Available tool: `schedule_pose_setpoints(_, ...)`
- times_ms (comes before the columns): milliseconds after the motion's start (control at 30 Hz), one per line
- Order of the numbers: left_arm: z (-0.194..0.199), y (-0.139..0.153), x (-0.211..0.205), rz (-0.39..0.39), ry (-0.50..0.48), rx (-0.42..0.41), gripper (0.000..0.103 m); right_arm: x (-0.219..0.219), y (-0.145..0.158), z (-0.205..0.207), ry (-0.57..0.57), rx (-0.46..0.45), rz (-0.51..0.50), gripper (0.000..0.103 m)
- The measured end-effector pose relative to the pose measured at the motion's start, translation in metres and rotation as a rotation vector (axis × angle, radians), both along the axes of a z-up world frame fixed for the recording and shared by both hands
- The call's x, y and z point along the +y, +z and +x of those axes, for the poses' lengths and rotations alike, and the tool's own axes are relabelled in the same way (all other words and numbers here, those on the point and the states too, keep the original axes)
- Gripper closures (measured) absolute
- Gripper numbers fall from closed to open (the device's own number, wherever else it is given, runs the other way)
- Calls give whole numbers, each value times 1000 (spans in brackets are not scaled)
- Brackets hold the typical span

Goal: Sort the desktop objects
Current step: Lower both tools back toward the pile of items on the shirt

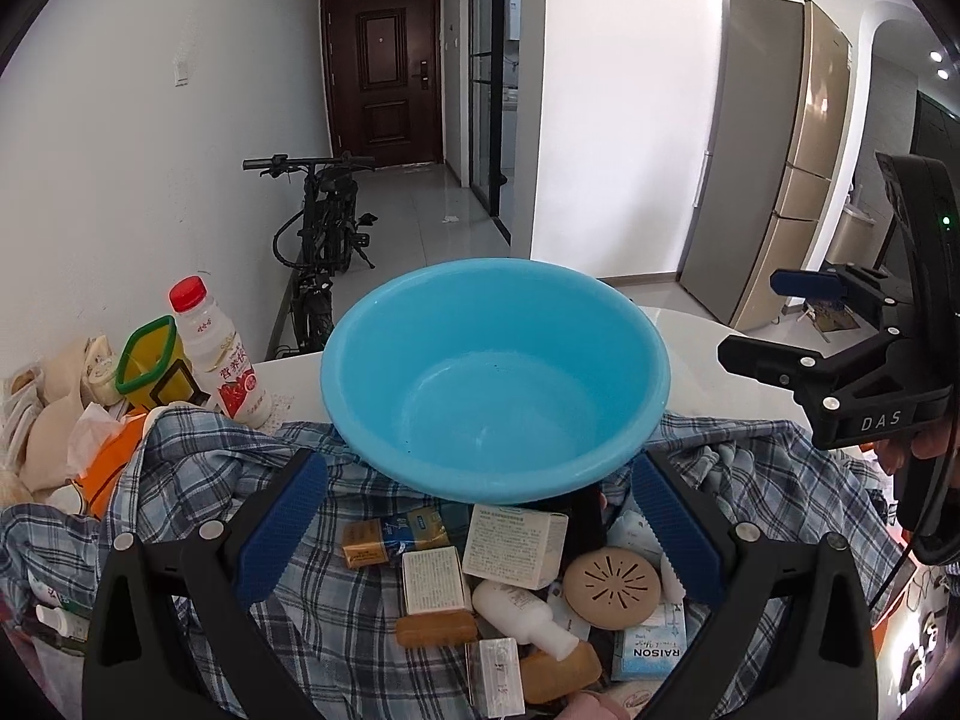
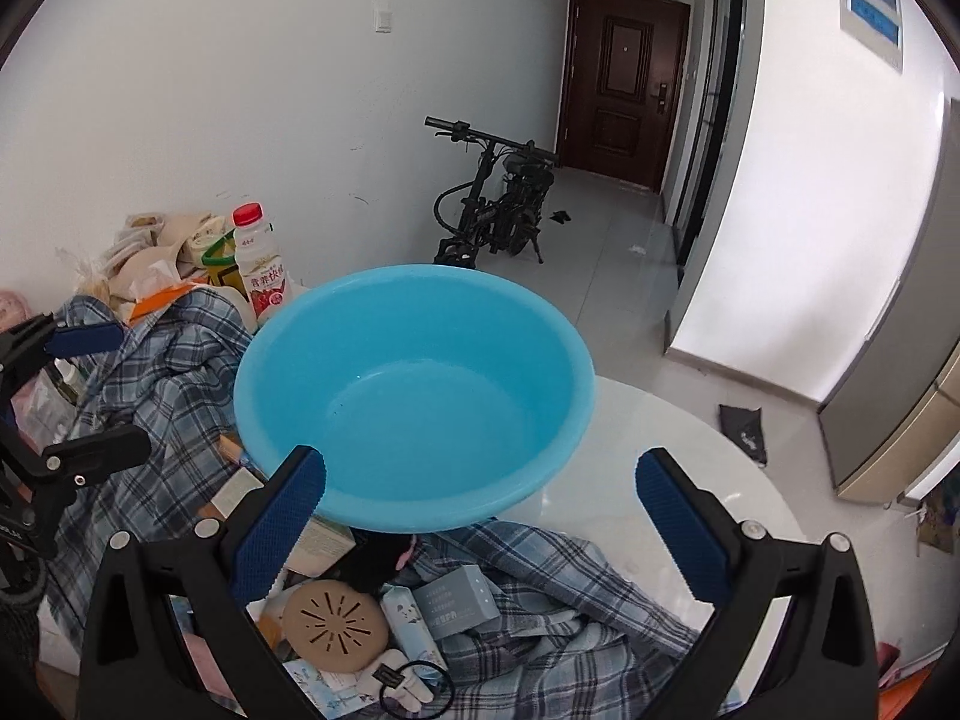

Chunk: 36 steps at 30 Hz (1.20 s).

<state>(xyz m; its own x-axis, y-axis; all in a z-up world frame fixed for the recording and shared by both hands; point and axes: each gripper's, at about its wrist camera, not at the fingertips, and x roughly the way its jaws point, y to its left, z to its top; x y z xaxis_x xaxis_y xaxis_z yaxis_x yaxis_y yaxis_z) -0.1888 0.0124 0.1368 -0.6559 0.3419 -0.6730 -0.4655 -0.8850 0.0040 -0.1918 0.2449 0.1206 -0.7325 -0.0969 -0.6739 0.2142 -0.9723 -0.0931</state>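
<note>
An empty light-blue basin sits on a white round table, partly over a blue plaid shirt. Below its near rim lies a heap of small things: white boxes, a tan round vented disc, a white bottle, brown bars. My left gripper hangs open above the heap. My right gripper is open too, straddling the basin's near rim and bare table. The right gripper also shows at the right edge of the left wrist view.
A red-capped milk drink bottle, a yellow container with a green rim and beige clutter stand at the table's left. A black bicycle leans on the wall beyond. A fridge stands right.
</note>
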Motion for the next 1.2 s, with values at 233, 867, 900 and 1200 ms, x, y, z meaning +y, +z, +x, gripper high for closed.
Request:
schedule_pose_setpoints(233, 33, -8, -17, 14, 11, -5, 0, -17, -7, 37, 30, 25, 70, 0)
schedule_pose_setpoints(867, 102, -64, -47, -16, 65, 31, 0, -7, -43, 132, 38, 86, -26, 0)
schedule_pose_setpoints(900, 107, -68, -46, -17, 68, 39, 0, -5, -45, 137, 29, 97, -31, 0)
schedule_pose_setpoints(1200, 143, -128, -63, 58, 153, -84, 0, 1, -82, 178, -63, 126, -149, 0)
